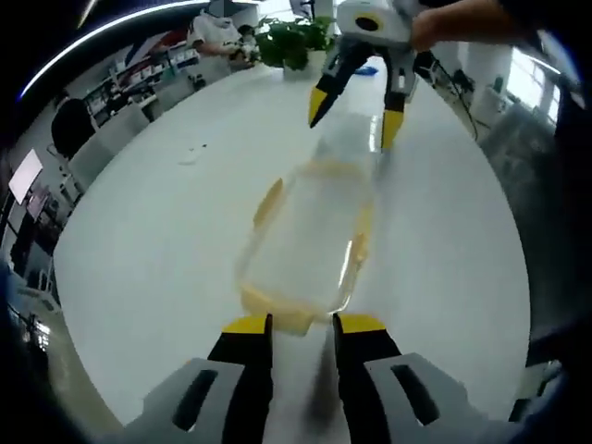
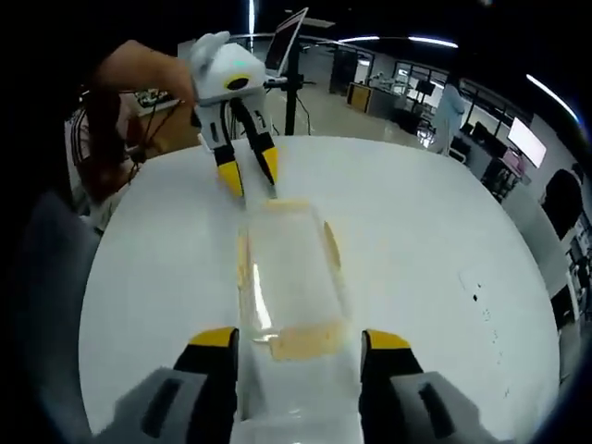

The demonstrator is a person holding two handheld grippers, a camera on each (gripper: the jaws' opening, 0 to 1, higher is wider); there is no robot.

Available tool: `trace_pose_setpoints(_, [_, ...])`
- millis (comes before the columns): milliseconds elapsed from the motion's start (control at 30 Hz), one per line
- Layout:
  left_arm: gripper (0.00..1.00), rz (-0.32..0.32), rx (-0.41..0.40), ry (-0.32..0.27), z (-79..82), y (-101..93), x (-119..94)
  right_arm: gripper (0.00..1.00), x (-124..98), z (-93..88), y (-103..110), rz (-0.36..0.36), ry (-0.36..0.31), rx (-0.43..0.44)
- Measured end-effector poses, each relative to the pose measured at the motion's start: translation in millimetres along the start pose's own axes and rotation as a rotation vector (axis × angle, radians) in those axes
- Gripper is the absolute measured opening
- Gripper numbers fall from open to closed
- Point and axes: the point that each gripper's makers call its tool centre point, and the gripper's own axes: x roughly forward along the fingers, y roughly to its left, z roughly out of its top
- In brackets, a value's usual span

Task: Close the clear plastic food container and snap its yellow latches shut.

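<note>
Nearest to me in the left gripper view are my left claw's point(image 1: 302, 324) two yellow-tipped jaws, drawn close with only a narrow gap, and the yellow latch point(image 1: 282, 316) at the near end of the clear plastic food container point(image 1: 310, 240) sits right at their tips. I cannot tell whether the tips actually pinch that latch or merely touch it. From there the container runs lengthwise away from me across the white tabletop point(image 1: 166, 231), its clear lid lying on top and yellow latches showing along both long sides. At its far end my right claw point(image 1: 354, 116) reaches down, jaws spread, one tip over the container's far edge.

In the right gripper view my right claw point(image 2: 300, 339) is released, its jaws wide apart on either side of the container point(image 2: 287, 268). The end latch point(image 2: 301, 340) lies between them, touching neither as far as I can see. The side latches point(image 2: 330, 242) look swung out from the walls rather than pressed flat, though the blur leaves me unsure. At the far end my left claw point(image 2: 250, 174) points down at the other end latch, jaws nearly together, with a person's hand point(image 2: 139, 69) gripping its white body.

The container sits about mid-tabletop, well away from every edge. A potted green plant point(image 1: 294, 42) stands at the far rim in the left gripper view, with office desks and monitors behind it.
</note>
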Motion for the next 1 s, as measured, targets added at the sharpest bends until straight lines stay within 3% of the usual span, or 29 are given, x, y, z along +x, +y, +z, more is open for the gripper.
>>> trace_pose_setpoints(100, [0.38,-0.005,0.027,-0.025,4.7,4.8,1,0.49,3,-2.5,5,0.041,0.017,-0.032])
trace_pose_setpoints(167, [0.36,-0.012,0.043,-0.02,4.3,8.9,1,0.49,4,-2.7,4,0.042,0.021,-0.054])
trace_pose_setpoints(233, [0.34,-0.051,-0.014,0.014,-2.1,7.1,3,0.51,5,-2.0,4,0.057,0.018,-0.057])
trace_pose_setpoints(367, [0.42,-0.055,0.099,0.051,-8.4,14.1,4,0.51,8,-4.7,1,0.069,0.037,-0.075])
trace_pose_setpoints(400, [0.42,-0.059,0.092,0.054,-9.7,13.5,4,0.51,8,-4.3,0,0.068,0.036,-0.077])
trace_pose_setpoints(467, [0.42,-0.09,0.07,0.062,-11.7,10.9,4,0.5,9,-4.6,-1,0.072,0.041,-0.054])
trace_pose_setpoints(667, [0.4,-0.107,0.102,0.086,-17.0,17.0,10,0.45,15,-8.4,1,0.103,0.064,-0.118])
trace_pose_setpoints(767, [0.4,-0.126,0.09,0.093,-18.3,18.4,13,0.45,21,-14.9,-1,0.117,0.089,-0.095])
trace_pose_setpoints(1000, [0.42,-0.169,0.142,0.112,-21.9,16.4,20,0.45,32,-19.2,0,0.14,0.115,-0.155])
